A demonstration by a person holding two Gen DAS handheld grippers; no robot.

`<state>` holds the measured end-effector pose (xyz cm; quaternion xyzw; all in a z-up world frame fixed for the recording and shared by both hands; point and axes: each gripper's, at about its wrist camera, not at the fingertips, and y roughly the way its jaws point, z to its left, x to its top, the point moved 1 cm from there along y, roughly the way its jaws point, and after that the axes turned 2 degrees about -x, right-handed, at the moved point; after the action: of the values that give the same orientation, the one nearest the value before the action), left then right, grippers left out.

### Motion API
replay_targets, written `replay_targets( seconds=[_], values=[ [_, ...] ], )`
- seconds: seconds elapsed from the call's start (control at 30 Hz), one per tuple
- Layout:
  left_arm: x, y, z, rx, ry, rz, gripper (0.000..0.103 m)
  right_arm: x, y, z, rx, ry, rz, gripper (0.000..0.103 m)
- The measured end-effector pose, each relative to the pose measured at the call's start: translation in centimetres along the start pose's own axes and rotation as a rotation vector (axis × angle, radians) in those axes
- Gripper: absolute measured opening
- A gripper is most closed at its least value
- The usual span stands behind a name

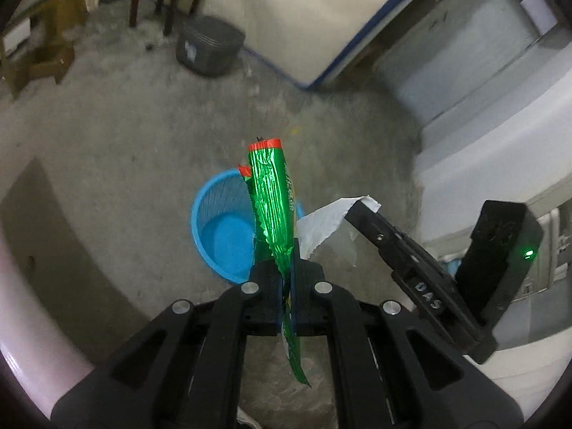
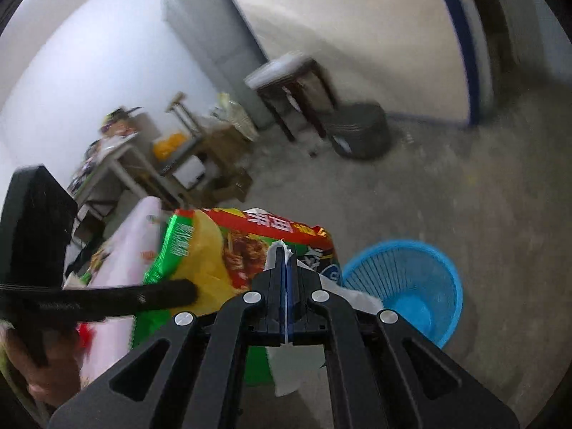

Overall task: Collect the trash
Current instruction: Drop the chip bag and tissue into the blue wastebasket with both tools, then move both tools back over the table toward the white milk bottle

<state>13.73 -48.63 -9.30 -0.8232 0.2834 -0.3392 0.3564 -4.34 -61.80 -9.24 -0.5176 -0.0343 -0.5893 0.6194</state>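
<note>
Green snack wrapper (image 1: 273, 200) is hanging pinched in the left tool (image 1: 286, 250), jaws pressed together on its lower part, long axis running up and away from the tool, loose tail dangling below the jaws. White tissue (image 2: 286, 368) is sitting pinched in the right tool (image 2: 286, 262), jaws pressed together on it, a flap hanging under the tool.

Blue plastic basket (image 1: 221, 228) is standing on the concrete floor (image 1: 125, 150), empty inside as far as visible. In the left wrist view it is lying just behind and left of the wrapper; in the right wrist view it is lying ahead and right of the right tool. Both tools are hovering near the rim, above the floor. Which is nearer: cannot tell.

Judgement: both pieces are in transit to the basket; the next move is turning on getting each tool over the opening before spreading the jaws. The light wrapper is likely to flutter off target.

Grey tub (image 1: 209, 46) is sitting well apart by the wall.
</note>
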Motion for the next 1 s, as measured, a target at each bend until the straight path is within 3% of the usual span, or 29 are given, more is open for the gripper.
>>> replay_targets(
  seconds=[0.13, 0.33, 0.4, 0.43, 0.47, 0.5, 0.6, 0.67, 0.73, 1.0],
  values=[
    [1.0, 7.8, 1.2, 0.033, -0.042, 0.083, 0.001, -2.2, 4.2, -5.0, -0.039, 0.119, 0.071, 0.001],
    [1.6, 16.0, 3.6, 0.074, -0.086, 0.151, 0.002, -4.9, 10.5, -10.4, -0.100, 0.205, 0.177, 0.001],
    [1.6, 17.9, 4.2, 0.119, -0.096, 0.187, 0.008, -5.5, 12.7, -11.8, -0.107, 0.239, 0.224, 0.003],
    [1.5, 18.7, 4.5, 0.141, -0.101, 0.194, 0.016, -6.3, 14.1, -12.9, -0.121, 0.267, 0.267, 0.004],
    [1.4, 19.2, 4.6, 0.161, -0.102, 0.197, 0.031, -6.7, 14.7, -13.7, -0.129, 0.282, 0.289, 0.004],
    [1.3, 19.4, 4.7, 0.186, -0.096, 0.200, 0.037, -7.3, 15.6, -14.5, -0.142, 0.303, 0.321, 0.005],
    [1.3, 18.4, 4.4, 0.203, -0.093, 0.188, 0.044, -8.4, 16.1, -15.5, -0.176, 0.322, 0.351, 0.016],
    [1.4, 17.5, 4.0, 0.201, -0.090, 0.182, 0.047, -8.3, 16.0, -15.8, -0.195, 0.314, 0.342, 0.040],
    [1.7, 16.2, 3.5, 0.217, -0.070, 0.160, 0.050, -8.0, 15.3, -15.8, -0.212, 0.306, 0.311, 0.055],
    [2.7, 7.4, -0.4, 0.214, 0.003, 0.048, 0.061, -5.9, 10.6, -14.5, -0.211, 0.308, 0.236, 0.060]
  ],
)
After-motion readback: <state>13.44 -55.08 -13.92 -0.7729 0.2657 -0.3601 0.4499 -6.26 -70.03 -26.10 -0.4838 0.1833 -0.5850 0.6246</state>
